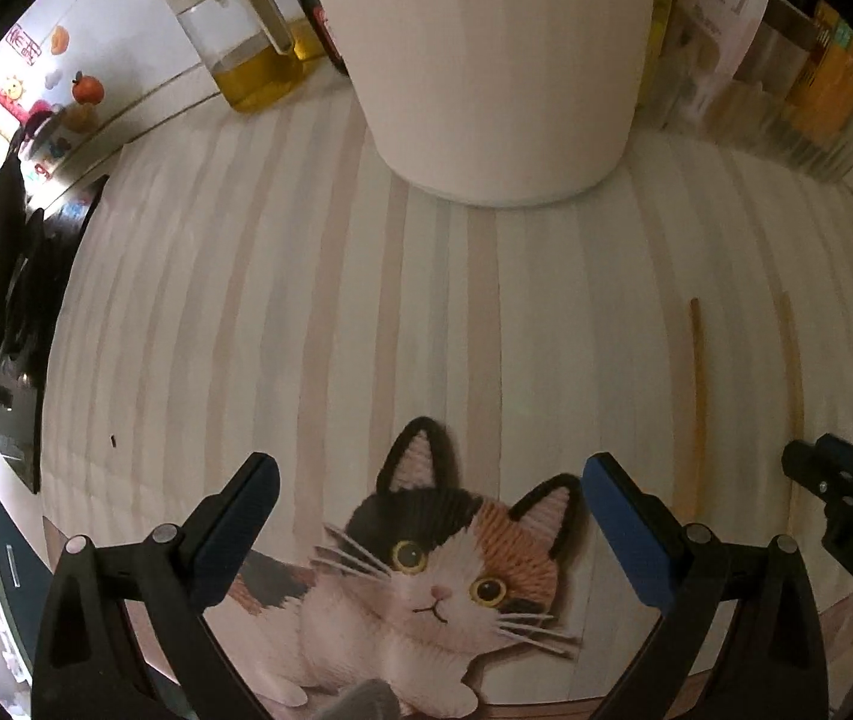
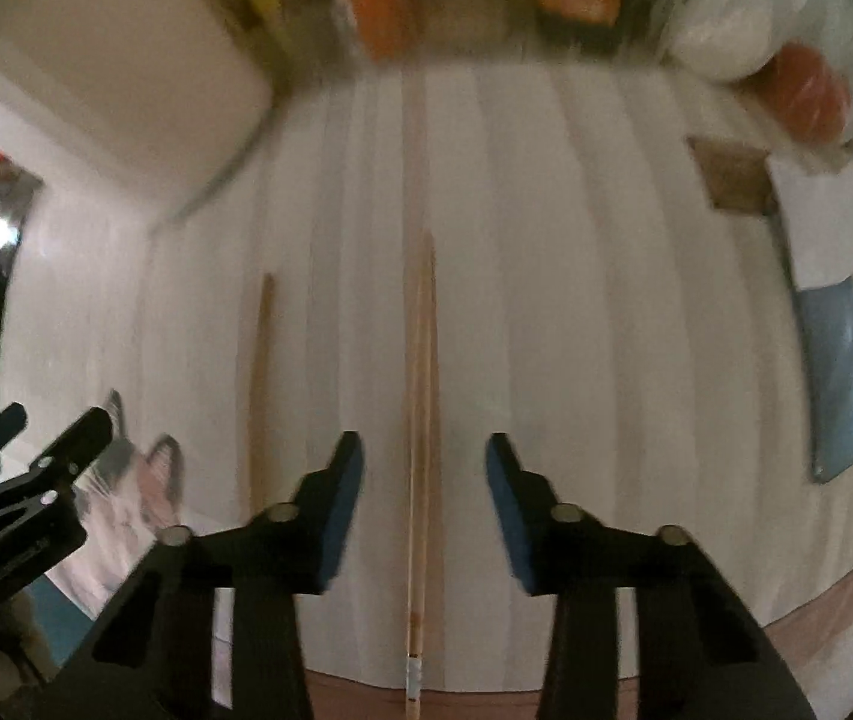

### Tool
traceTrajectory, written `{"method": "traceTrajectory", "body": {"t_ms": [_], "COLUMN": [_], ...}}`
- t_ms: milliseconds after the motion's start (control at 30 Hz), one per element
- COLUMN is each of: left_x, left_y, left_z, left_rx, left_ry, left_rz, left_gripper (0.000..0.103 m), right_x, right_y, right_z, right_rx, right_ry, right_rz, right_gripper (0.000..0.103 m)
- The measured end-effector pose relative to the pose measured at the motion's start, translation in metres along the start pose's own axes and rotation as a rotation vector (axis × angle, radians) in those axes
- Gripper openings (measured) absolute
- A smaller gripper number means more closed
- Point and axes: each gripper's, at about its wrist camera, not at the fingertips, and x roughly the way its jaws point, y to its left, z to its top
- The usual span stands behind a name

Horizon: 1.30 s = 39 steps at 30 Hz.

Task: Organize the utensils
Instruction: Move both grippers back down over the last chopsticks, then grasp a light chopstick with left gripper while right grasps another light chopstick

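Note:
Two wooden chopsticks lie on the striped mat. In the right wrist view one chopstick (image 2: pixel 424 420) lies straight between my open right gripper's (image 2: pixel 424 462) fingers, and the other chopstick (image 2: pixel 260 390) lies parallel to its left. In the left wrist view they show at the right: one chopstick (image 1: pixel 696 396) and a fainter one (image 1: pixel 792 372). A tall white holder (image 1: pixel 498 60) stands at the back of the mat; it also shows in the right wrist view (image 2: pixel 108 78). My left gripper (image 1: pixel 429 480) is open and empty above a cat picture (image 1: pixel 426 576).
An oil bottle (image 1: pixel 246 36) and packets (image 1: pixel 828 60) stand behind the mat. A stove with a dark pan (image 1: pixel 0 264) is at the left. A blue cloth (image 2: pixel 840 372) and white paper (image 2: pixel 822 222) lie at the right. The right gripper shows at the left view's edge (image 1: pixel 846 480).

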Motion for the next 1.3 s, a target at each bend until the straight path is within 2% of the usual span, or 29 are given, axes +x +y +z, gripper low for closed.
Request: {"method": "traceTrajectory", "body": {"t_ms": [133,200,267,400,533,600,733,767,800,833,867,1000,1033,1067,1300], "left_x": [-0.001,-0.004,-0.008,-0.007,-0.003,0.001,0.0,-0.001,-0.002,-0.004,-0.005,-0.005,-0.003,-0.002,0.003], "left_y": [-0.01,-0.018,-0.032,-0.065,-0.094,-0.106,-0.116,-0.117,-0.118,-0.119,-0.12,-0.104,-0.096,-0.085,-0.015], "left_z": [-0.004,-0.005,-0.007,-0.014,-0.022,-0.026,-0.029,-0.029,-0.029,-0.03,-0.031,-0.032,-0.033,-0.035,-0.054], "left_rx": [0.002,0.016,0.032,0.072,0.113,0.126,0.135,0.135,0.137,0.146,0.155,0.126,0.117,0.104,0.018], "left_ry": [-0.005,-0.013,-0.019,0.016,0.033,0.049,0.033,0.033,0.031,0.026,0.025,0.033,0.037,0.04,0.074], "left_rz": [-0.008,-0.021,-0.069,-0.139,-0.159,-0.164,-0.165,-0.176,-0.197,-0.189,-0.18,-0.167,-0.163,-0.152,-0.098], "left_gripper": [0.103,0.102,0.099,0.077,0.073,0.064,0.055,0.044,0.028,0.02,0.008,0.006,0.006,0.006,0.006], "right_x": [0.005,0.007,0.007,0.01,0.009,0.009,0.012,0.012,0.012,0.013,0.012,0.015,0.017,0.009,0.023], "right_y": [0.005,0.003,-0.008,-0.04,-0.071,-0.087,-0.101,-0.099,-0.096,-0.097,-0.094,-0.08,-0.07,-0.056,0.004], "right_z": [-0.008,-0.009,-0.01,-0.016,-0.026,-0.032,-0.036,-0.034,-0.032,-0.033,-0.033,-0.035,-0.024,-0.019,-0.011], "right_rx": [-0.066,-0.082,-0.07,-0.037,0.013,0.035,0.047,0.047,0.047,0.049,0.05,0.049,0.045,0.04,-0.041], "right_ry": [-0.021,-0.019,-0.011,-0.007,-0.006,-0.006,-0.004,-0.004,-0.005,-0.007,-0.008,-0.005,-0.002,0.0,0.017], "right_rz": [-0.07,-0.09,-0.07,-0.072,-0.07,-0.062,-0.047,-0.048,-0.051,-0.056,-0.06,-0.054,-0.048,-0.044,0.008], "right_gripper": [0.023,0.008,0.007,0.007,0.007,0.007,0.007,0.007,0.007,0.007,0.007,0.007,0.007,0.007,0.007]}}
